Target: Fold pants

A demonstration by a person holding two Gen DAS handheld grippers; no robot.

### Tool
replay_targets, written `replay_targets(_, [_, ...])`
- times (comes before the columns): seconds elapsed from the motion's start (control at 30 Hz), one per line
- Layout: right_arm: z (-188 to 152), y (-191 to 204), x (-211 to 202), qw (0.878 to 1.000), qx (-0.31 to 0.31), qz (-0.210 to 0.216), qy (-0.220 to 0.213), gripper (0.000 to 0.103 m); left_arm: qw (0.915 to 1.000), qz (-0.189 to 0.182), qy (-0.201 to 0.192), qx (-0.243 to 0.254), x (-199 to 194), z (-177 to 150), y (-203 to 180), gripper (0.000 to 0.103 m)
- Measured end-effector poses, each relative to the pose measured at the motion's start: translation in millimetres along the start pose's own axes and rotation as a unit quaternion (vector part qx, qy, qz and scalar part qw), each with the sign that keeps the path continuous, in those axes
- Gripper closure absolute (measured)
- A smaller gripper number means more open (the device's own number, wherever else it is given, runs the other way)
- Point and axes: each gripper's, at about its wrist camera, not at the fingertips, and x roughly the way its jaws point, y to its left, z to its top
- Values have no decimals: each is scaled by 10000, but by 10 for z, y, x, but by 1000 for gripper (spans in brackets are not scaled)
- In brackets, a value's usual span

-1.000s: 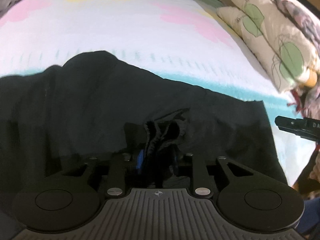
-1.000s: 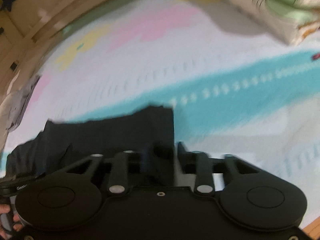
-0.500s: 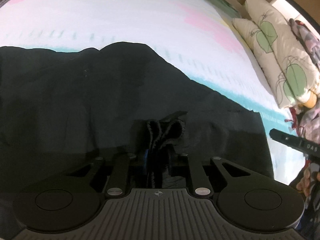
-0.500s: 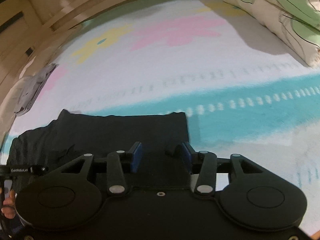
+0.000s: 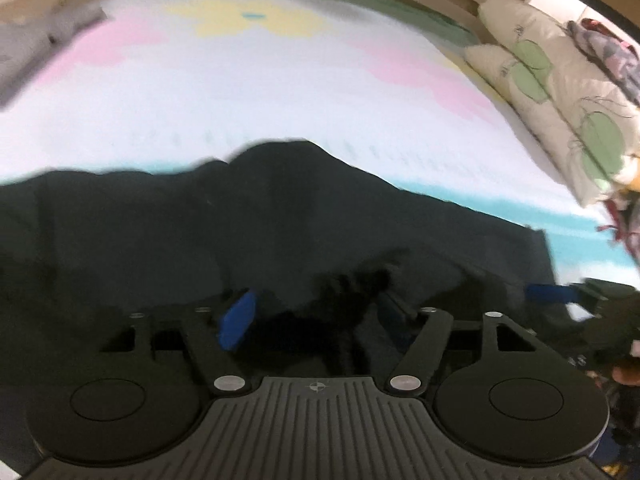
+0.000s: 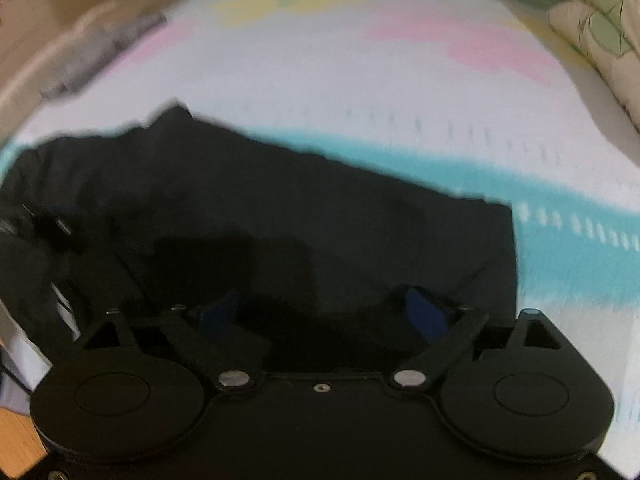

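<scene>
Black pants (image 5: 280, 216) lie spread on a bed sheet with white, teal, pink and yellow patches. In the left wrist view my left gripper (image 5: 316, 312) is open over the near edge of the pants, a bunched fold of cloth lying between its blue-padded fingers. The right gripper's blue pad (image 5: 548, 294) shows at the right end of the pants. In the right wrist view the pants (image 6: 280, 208) fill the lower middle, and my right gripper (image 6: 324, 312) is open above their near edge, jaws wide apart. Both views are blurred.
Cream pillows with green leaf print (image 5: 560, 92) lie at the right side of the bed, also in the right wrist view (image 6: 600, 28). A grey garment (image 5: 36, 52) lies at the far left. A wooden bed frame (image 6: 60, 12) runs along the far edge.
My left gripper has opened and let go of the bunched pants fabric. My right gripper has opened wider and shifted left over the pants. The pants lie flat on the sheet.
</scene>
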Motion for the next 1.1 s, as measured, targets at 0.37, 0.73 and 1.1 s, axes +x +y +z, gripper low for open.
replay_targets(0.37, [-109,54,61,9996,-112,-232,-124,0,9900,1371,44,320,481,257,7,31])
replay_targets(0.73, [-64,133,97,9993,-9,-357,-80,0,9950,995,3,55,382,244,174,19])
replay_targets(1.1, [-91,168,44,9981,250,-556,-132,0,9944,660,-374,-740,-263,3,575,18])
